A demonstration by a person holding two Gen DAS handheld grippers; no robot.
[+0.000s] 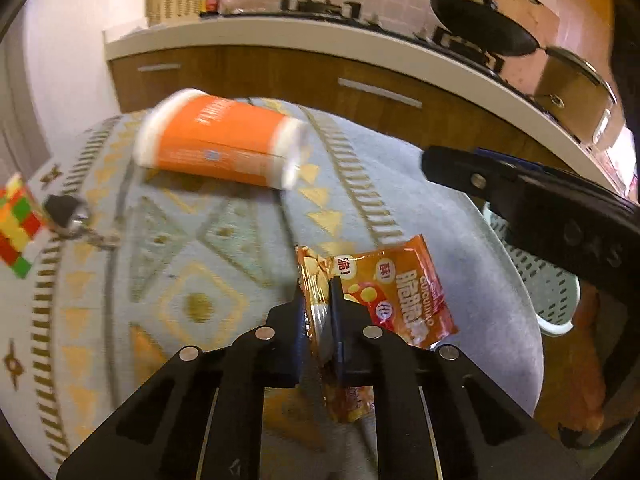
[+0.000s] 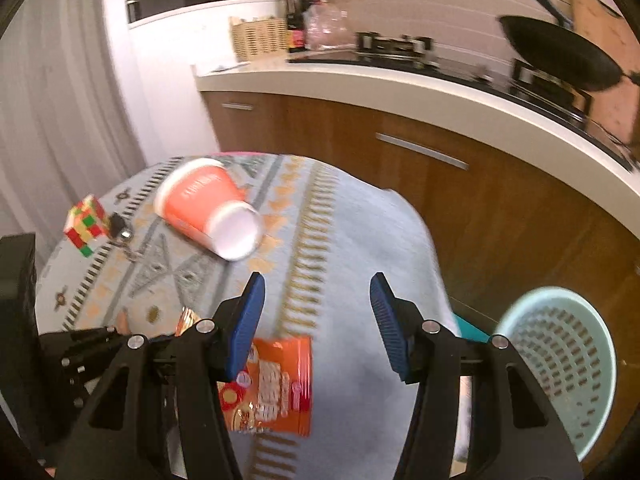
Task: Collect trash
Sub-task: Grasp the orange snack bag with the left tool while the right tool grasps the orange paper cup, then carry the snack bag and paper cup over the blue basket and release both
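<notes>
Round worktop (image 1: 472, 216) under a pale grey-blue cloth with gold geometric pattern; kitchen cabinets behind. Off its edge on the floor, on the right-hand side, stands a pale mint perforated plastic basket (image 2: 560, 364), the likely place for the trash. On the cloth toward the far side lies an orange-and-white paper cup (image 2: 208, 212) on its side, long axis running diagonally, base end pointing toward the near right in the right wrist view. At the near edge sits a flat orange foil snack packet (image 1: 400, 292), crumpled. Left hand-held gripper (image 1: 320, 292): jaws drawn together, clamped on the packet's left end, packet trailing out to the right of the fingers. Right hand-held gripper (image 2: 316, 300): blue-padded jaws apart, nothing between them, hanging above the cloth with the cup ahead and to its left, well apart. Judgement: the right is the free one and better placed for the cup; the basket lies to its right. A small multicoloured cube (image 2: 86, 226) with keyring sits at the far left, probably not trash.
</notes>
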